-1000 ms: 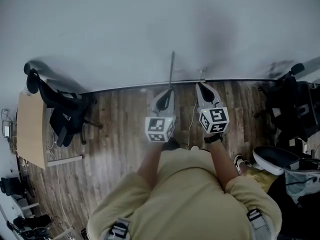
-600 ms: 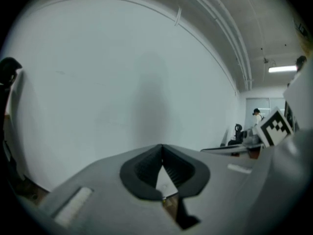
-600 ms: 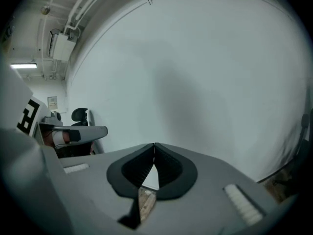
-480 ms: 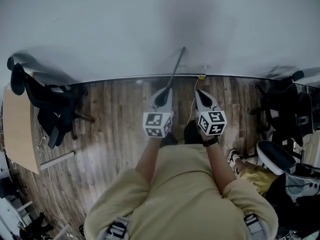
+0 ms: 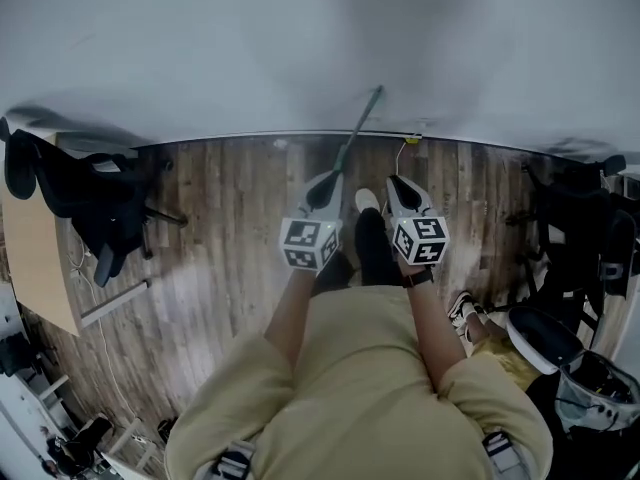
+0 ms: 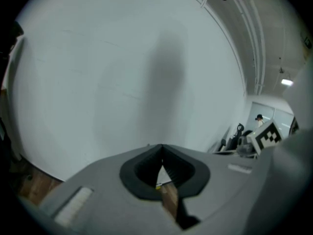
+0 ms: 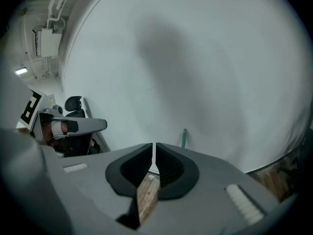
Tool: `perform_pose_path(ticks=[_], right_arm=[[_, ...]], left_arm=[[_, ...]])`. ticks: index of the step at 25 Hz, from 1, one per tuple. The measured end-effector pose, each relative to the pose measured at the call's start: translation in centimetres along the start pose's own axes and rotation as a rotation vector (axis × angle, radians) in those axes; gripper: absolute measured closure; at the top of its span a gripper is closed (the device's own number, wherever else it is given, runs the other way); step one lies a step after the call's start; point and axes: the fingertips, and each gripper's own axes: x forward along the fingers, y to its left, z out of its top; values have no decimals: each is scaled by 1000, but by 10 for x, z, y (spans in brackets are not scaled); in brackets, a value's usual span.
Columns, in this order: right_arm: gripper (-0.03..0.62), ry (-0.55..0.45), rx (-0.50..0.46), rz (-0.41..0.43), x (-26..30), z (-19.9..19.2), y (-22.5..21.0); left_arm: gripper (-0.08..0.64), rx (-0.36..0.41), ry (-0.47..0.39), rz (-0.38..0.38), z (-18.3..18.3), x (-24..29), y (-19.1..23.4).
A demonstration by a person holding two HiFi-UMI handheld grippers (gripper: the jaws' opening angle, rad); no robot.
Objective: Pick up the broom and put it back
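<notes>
So the broom leans on the far wall. Its long axis is nearly upright with the green top tipped right, and the lower end runs behind the left gripper, so the head's hidden. The wall meets the floor just past both grippers. Bare planks run left up to a chair, and another chair crowds the right edge. The left gripper is pinched together, nothing in it. The right gripper has just been opening – only a sliver of gap, nothing in it, touching nothing. A shoe sits between the two.
</notes>
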Motion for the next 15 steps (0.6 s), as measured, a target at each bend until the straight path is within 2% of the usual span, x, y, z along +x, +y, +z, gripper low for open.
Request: perform_pose_path(ticks=[3,8,12,15], right_arm=[[561,38,19,7,29,-11,-20],[521,154,31,22,78,-42,-63],[462,209,71,29,112,-59,-93],[457,217,85,25,143,-66,-112]], left_arm=[[561,21,33,16,-5,30,10],[561,-4,89,59,-24,67,24],[561,-9,115,43,-34,91,28],[561,-2,118,50,-42,112,37]])
